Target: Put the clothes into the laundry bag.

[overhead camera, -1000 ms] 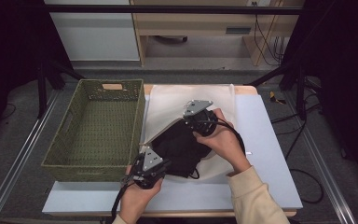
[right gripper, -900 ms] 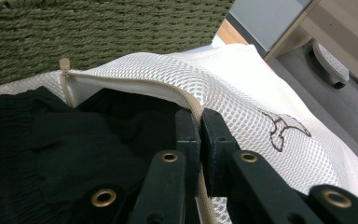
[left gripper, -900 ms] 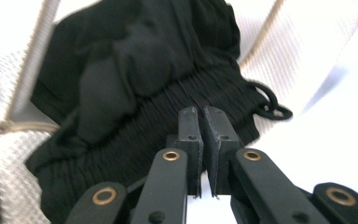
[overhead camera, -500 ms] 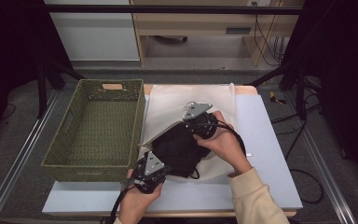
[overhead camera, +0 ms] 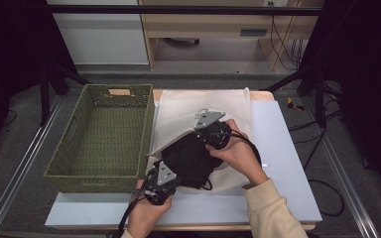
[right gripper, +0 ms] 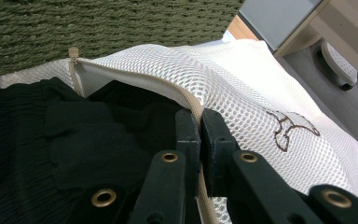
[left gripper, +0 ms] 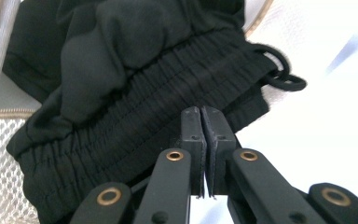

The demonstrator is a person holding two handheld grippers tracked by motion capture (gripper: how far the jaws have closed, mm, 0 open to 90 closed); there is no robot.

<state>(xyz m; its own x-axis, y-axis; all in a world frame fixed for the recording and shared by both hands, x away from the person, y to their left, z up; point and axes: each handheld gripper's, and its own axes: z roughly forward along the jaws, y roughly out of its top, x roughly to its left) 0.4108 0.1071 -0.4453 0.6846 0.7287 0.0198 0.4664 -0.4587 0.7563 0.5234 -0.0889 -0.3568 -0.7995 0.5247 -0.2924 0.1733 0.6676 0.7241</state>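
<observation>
Left claw [overhead camera: 155, 171] edged garment [overhead camera: 191, 158] bagward, green basket [overhead camera: 101, 139] alongside

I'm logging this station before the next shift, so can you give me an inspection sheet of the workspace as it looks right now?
Surface: pale table top, bare along its right side.
Job's things: black garment with an elastic waistband, partly inside the open white mesh laundry bag.
Clutter: green woven basket at the table's left, nothing seen inside.
Grippers: left gripper shut at the garment's waistband edge; whether it pinches cloth is unclear. Right gripper shut on the bag's zipper edge.
Cables: one trails from each gripper; more lie on the floor at right.
Surroundings: wooden desk and white cabinet behind the table, dark stands either side.
</observation>
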